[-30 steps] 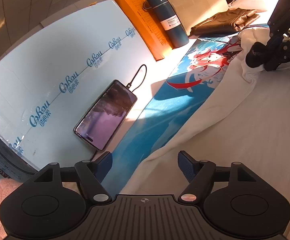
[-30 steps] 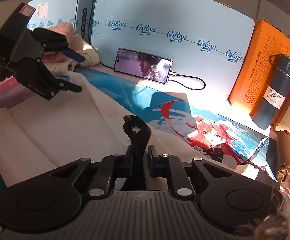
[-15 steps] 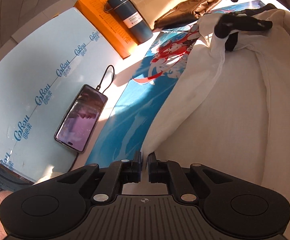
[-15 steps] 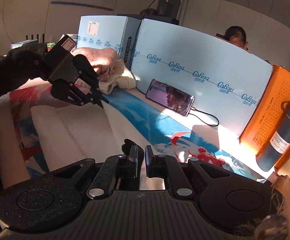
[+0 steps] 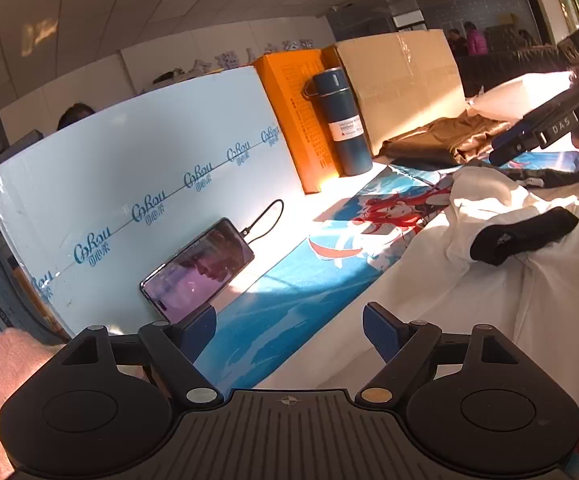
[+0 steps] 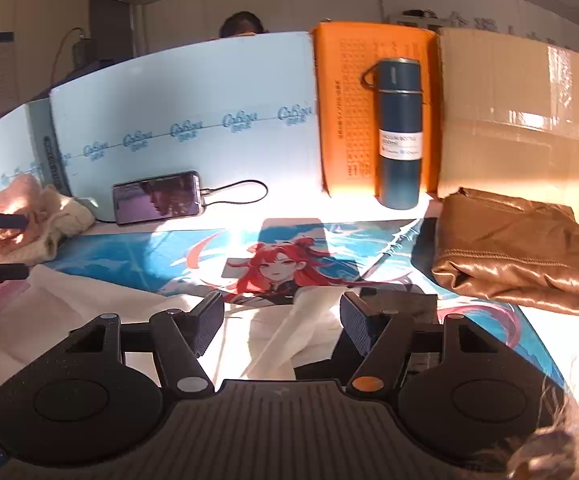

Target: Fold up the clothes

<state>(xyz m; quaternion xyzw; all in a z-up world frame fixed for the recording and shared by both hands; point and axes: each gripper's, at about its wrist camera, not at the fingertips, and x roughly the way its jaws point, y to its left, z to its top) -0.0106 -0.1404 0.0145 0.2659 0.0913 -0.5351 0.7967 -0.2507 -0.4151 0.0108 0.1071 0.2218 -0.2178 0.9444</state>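
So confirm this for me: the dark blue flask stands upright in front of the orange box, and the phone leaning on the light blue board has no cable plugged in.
One thing is wrong. The phone does have a black cable plugged into its end, as the right wrist view shows. The rest holds: the dark blue flask stands upright in front of the orange box, and the phone leans on the light blue board.

2 fisheye wrist views, each looking forward along its own fingers, tilted slightly down, low and close over the table. Left wrist view sits at the table's left end, facing along it toward the right end. Right wrist view faces the back wall head-on. Shared: phone (image 5: 197,268) (image 6: 157,198), blue flask (image 5: 341,120) (image 6: 399,132), printed mat (image 5: 289,280) (image 6: 149,256) (white garment (image 5: 469,280) (image 6: 89,308) too).
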